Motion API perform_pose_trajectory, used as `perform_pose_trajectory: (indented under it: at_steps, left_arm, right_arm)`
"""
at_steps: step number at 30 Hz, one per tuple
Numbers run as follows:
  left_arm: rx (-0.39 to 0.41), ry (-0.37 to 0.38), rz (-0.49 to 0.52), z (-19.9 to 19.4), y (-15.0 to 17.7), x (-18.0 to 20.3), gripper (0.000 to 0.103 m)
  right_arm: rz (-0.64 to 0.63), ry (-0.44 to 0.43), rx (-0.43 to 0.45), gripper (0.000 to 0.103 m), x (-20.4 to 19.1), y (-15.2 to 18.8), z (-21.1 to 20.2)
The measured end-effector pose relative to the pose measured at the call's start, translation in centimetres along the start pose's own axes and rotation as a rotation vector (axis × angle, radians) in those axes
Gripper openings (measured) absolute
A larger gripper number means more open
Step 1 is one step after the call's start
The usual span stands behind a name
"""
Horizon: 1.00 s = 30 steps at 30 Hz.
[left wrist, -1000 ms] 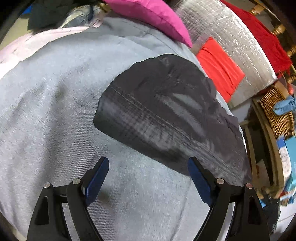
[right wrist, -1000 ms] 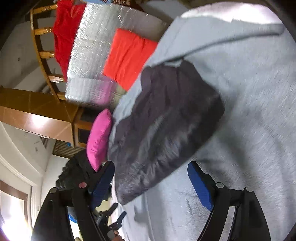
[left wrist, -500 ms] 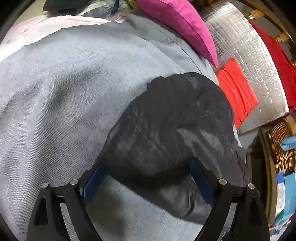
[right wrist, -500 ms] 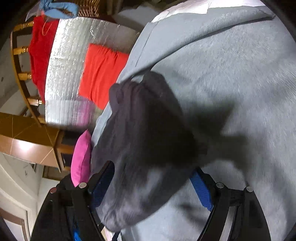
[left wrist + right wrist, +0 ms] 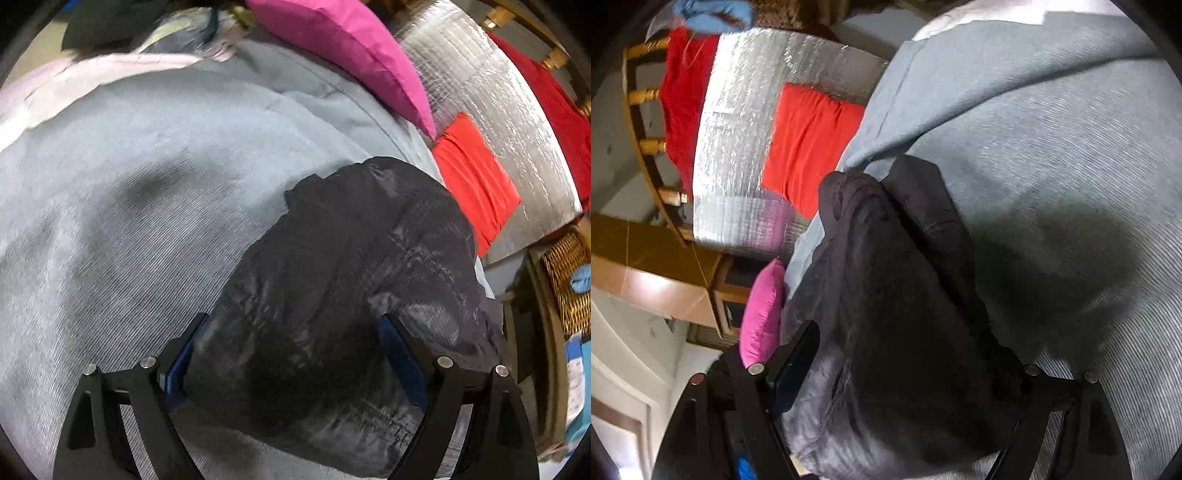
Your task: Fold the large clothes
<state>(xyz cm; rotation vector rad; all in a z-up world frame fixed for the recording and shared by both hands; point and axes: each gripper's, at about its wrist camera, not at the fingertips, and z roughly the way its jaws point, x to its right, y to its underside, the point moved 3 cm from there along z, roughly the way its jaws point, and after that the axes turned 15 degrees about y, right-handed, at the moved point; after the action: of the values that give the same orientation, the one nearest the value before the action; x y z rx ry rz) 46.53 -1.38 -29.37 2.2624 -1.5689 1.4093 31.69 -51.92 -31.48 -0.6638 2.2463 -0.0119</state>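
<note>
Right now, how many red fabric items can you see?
2: a folded orange-red cloth lying on the silver quilted sheet, and a darker red cloth draped beyond it by the wooden rail. Others may be hidden.

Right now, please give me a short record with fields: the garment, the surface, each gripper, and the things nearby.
garment: dark folded garment, lying on the cover
surface: grey bed cover
left gripper: jaws wide, garment between them, have just been closing a little; not clamped
right gripper: jaws wide, garment between them; not clamped
nearby: pink pillow, red cushion beyond the cover's edge
</note>
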Motion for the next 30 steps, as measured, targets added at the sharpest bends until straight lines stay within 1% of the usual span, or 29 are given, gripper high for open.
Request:
perform_pose_trajectory:
  at_steps: [1,2,3,6,7,8,10,11,14,16,17,19,22,23,26,27,28,29,30]
  left_arm:
    - [0.005,-0.001,0.014,0.1,-0.1,0.2,0.073]
    - [0.01,-0.008,0.027,0.2,-0.2,0.3,0.068]
    - [0.014,-0.014,0.029,0.2,-0.3,0.2,0.068]
    - [0.009,-0.032,-0.007,-0.1,-0.2,-0.1,0.07]
    - [0.011,-0.048,-0.013,-0.2,-0.2,0.0,0.074]
    - [0.012,-0.075,-0.021,-0.7,-0.1,0.0,0.08]
    - [0.018,-0.108,-0.049,-1.7,0.6,-0.1,0.084]
    - [0.023,-0.105,-0.067,-2.5,1.1,-0.1,0.084]
    - [0.038,-0.073,-0.102,-4.6,3.4,-0.4,0.087]
    - [0.014,-0.032,-0.118,-4.9,4.7,-0.4,0.088]
    - [-0.013,0.007,-0.144,-4.5,5.0,-0.4,0.088]
    - [-0.043,0.068,-0.191,-3.3,5.0,-0.4,0.088]
    - [-0.011,0.129,-0.224,-2.0,4.3,-0.3,0.088]
    - [0.001,0.17,-0.239,-1.4,3.9,-0.3,0.088]
    - [0.035,0.217,-0.298,-0.4,3.2,-0.9,0.087]
    - [0.044,0.224,-0.303,-0.2,3.0,-0.9,0.086]
    - [0.057,0.227,-0.304,-0.2,2.9,-0.9,0.08]
    - [0.064,0.216,-0.301,-0.1,2.8,-0.9,0.07]
    - [0.07,0.212,-0.299,0.1,2.8,-1.1,0.065]
  right_arm:
    - [-0.026,0.02,0.005,0.077,-0.3,0.1,0.2]
    - [-0.053,0.051,0.016,0.075,-0.5,0.3,0.4]
    - [-0.06,0.063,0.019,0.074,-0.5,0.4,0.4]
    - [-0.047,0.066,0.01,0.071,-0.2,0.4,0.3]
    - [-0.048,0.065,0.009,0.071,-0.1,0.4,0.3]
    - [-0.047,0.061,0.013,0.071,0.0,0.4,0.3]
    - [-0.044,0.053,0.025,0.073,0.1,0.5,0.1]
    - [-0.046,0.053,0.029,0.073,0.0,0.6,0.1]
    - [-0.026,0.046,0.035,0.073,0.1,0.8,-0.1]
    - [0.011,0.031,0.038,0.073,0.4,0.9,-0.2]
    - [0.027,0.02,0.038,0.073,0.6,0.9,-0.2]
    - [0.047,0.004,0.032,0.073,1.2,0.9,-0.4]
    - [0.062,0.0,0.021,0.073,1.4,1.0,-0.6]
    - [0.063,-0.004,0.022,0.073,1.5,1.0,-0.6]
    - [0.072,-0.014,0.016,0.073,1.8,0.9,-0.6]
    - [0.074,-0.016,0.014,0.073,1.9,0.9,-0.6]
    - [0.071,-0.016,0.013,0.073,1.8,0.9,-0.5]
    - [0.061,-0.012,0.011,0.073,1.7,0.9,-0.5]
    - [0.054,-0.009,0.011,0.073,1.6,0.9,-0.5]
